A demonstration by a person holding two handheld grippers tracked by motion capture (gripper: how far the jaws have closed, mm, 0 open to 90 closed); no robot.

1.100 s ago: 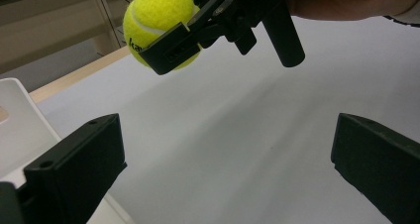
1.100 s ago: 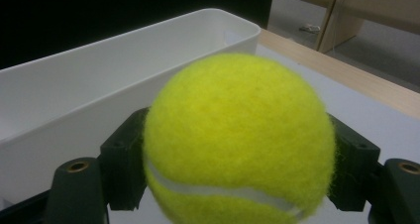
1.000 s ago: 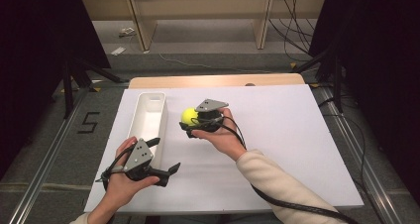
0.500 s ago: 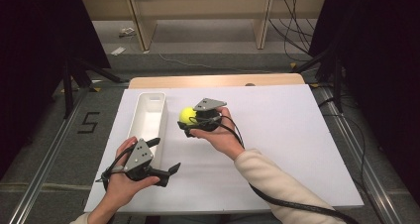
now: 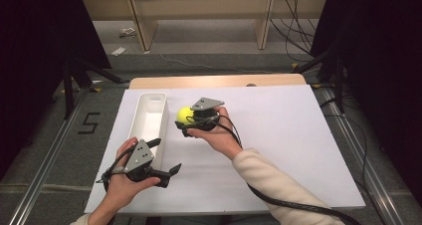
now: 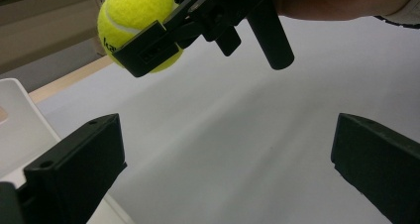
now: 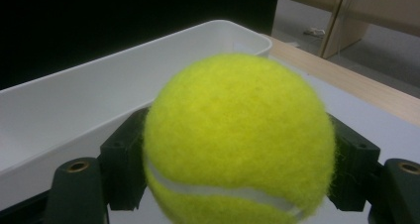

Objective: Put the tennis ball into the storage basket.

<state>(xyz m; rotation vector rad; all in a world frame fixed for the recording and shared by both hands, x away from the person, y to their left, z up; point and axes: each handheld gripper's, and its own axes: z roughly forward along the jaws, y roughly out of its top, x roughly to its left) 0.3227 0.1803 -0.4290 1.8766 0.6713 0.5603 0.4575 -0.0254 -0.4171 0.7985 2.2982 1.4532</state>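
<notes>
Right now my right tool (image 5: 185, 121) is pinching the tennis ball (image 5: 184, 114), one jaw pressed against each side of it. In the right gripper view the ball (image 7: 240, 140) bulges between the two black jaws, its white seam curving across the lower part. I hold it above the white sheet (image 5: 278, 135) that covers the desk, just beside the long white tray (image 5: 149, 116), near the tray's far half. Whether the ball already overhangs the tray's rim I cannot tell; from the high view it sits just to the right of the tray's right wall. In the right gripper view the tray (image 7: 74, 110) runs behind and to the left of the ball, and what I see of its inside looks bare.

My left tool (image 5: 165, 168) is spread wide with nothing between its jaws. I hold it low over the near left part of the sheet, close to the tray's near end, and well apart from the right tool. Looking along it in the left gripper view, I see its two jaws standing far apart at the bottom, and higher up the right tool (image 6: 148, 48) with the ball (image 6: 130, 16) gripped in it above the sheet (image 6: 237, 135).
</notes>
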